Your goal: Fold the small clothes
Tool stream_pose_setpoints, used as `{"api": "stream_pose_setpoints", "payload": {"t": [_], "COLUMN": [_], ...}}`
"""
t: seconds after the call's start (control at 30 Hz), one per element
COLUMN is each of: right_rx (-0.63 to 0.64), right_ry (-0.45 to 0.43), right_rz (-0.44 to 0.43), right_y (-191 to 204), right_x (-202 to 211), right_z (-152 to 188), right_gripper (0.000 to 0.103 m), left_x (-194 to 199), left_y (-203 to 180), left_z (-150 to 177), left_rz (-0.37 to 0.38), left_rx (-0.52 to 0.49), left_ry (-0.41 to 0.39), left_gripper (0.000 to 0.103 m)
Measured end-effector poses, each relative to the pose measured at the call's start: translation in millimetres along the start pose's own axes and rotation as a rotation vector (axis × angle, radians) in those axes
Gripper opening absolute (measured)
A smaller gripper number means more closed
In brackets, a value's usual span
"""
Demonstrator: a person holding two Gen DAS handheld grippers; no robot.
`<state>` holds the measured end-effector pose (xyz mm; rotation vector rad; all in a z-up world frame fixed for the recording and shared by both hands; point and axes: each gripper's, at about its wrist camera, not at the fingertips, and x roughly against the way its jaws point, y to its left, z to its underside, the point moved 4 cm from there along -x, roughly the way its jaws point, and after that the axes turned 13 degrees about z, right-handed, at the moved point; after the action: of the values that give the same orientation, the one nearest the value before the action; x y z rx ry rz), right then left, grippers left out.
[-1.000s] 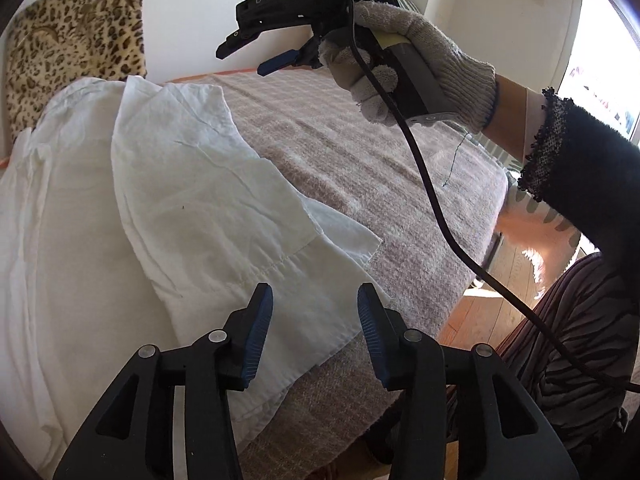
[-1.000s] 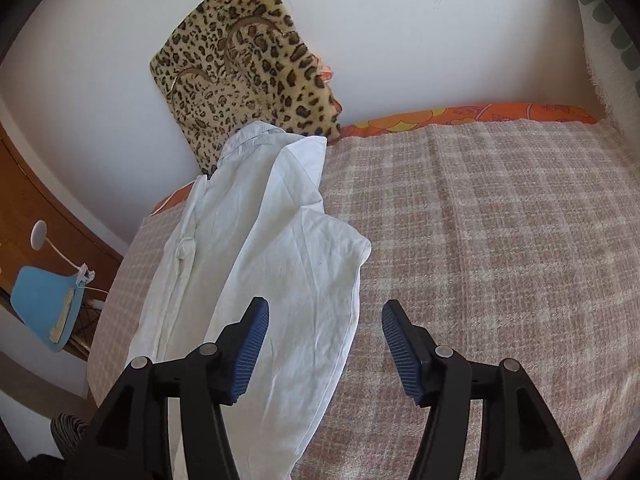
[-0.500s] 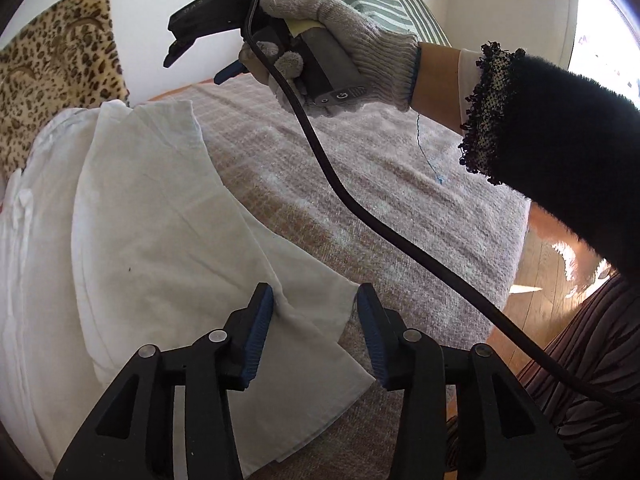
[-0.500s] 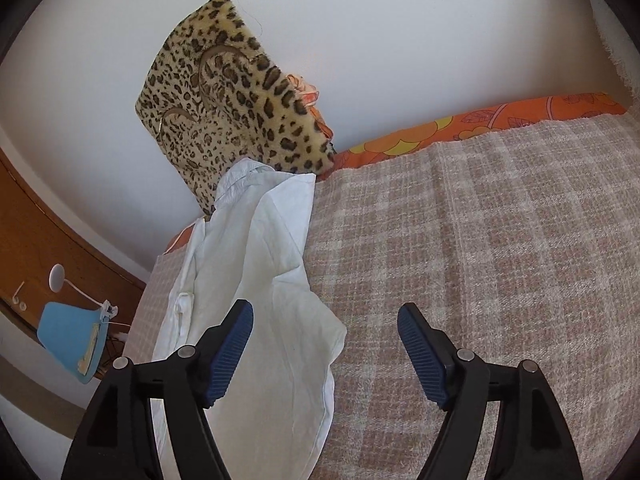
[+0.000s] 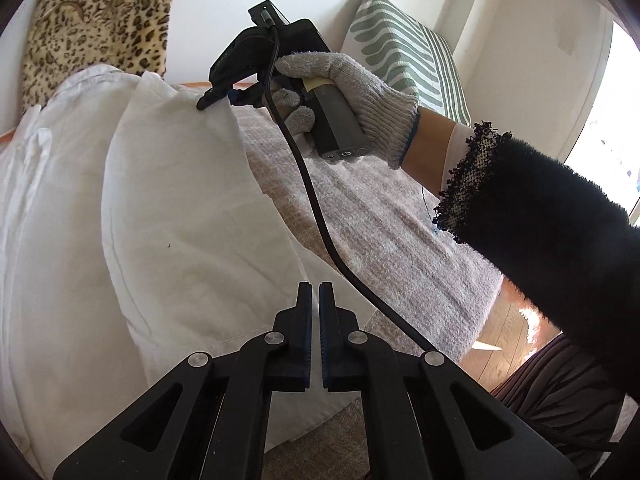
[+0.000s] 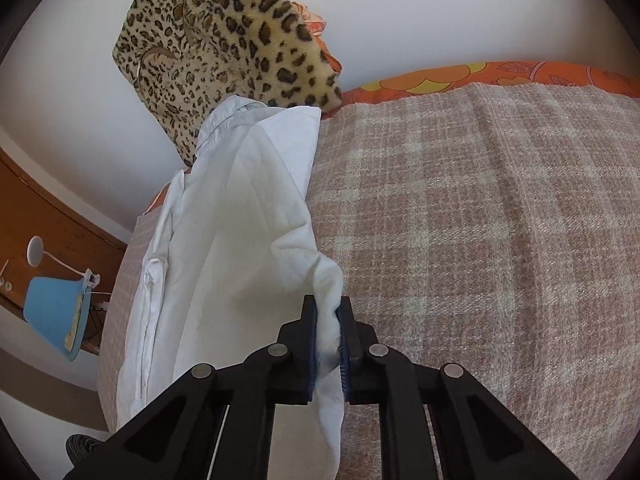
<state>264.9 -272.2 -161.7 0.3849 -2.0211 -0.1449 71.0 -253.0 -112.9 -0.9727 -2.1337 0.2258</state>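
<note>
A white shirt [image 5: 168,240] lies lengthwise on a bed with a pink-beige plaid blanket [image 5: 380,216], one side folded over itself. My left gripper [image 5: 315,292] is shut at the shirt's near folded edge; cloth between its pads is not visible. In the right wrist view the same shirt [image 6: 240,232] runs away from me, and my right gripper [image 6: 327,308] is shut on its right folded edge, white cloth pinched between the blue pads. That right gripper [image 5: 216,98] also shows in the left wrist view, at the shirt's far edge, held by a gloved hand.
A leopard-print cushion [image 6: 224,40] leans on the wall at the head of the bed, and a green-striped pillow [image 5: 404,52] stands to the right. An orange sheet edge [image 6: 500,76] borders the blanket [image 6: 480,220]. A blue lamp [image 6: 56,312] stands beyond the bed's left edge. The right gripper's cable [image 5: 316,216] crosses over the bed.
Both grippers were open above the shirt; both have closed now. The right one came down onto the shirt's folded edge and pinched it. The left one closed at the near edge.
</note>
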Motion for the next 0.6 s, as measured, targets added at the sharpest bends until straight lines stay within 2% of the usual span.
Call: {"api": "stream_pose_setpoints", "payload": {"t": [0.17, 0.4, 0.6], "right_rx": [0.011, 0.042, 0.105], "right_ry": [-0.028, -0.017, 0.002], "right_rz": [0.036, 0.169, 0.298], "right_y": [22, 56, 98], "right_x": [22, 31, 31], "right_z": [-9, -19, -25], "right_gripper": [0.005, 0.004, 0.004], "left_x": [13, 48, 72], "left_y": [6, 27, 40], "left_z": [5, 9, 11], "left_rz": [0.031, 0.021, -0.008], "left_rx": [0.052, 0.098, 0.085], "left_ry": [-0.022, -0.057, -0.093], "left_gripper": [0.002, 0.002, 0.002]}}
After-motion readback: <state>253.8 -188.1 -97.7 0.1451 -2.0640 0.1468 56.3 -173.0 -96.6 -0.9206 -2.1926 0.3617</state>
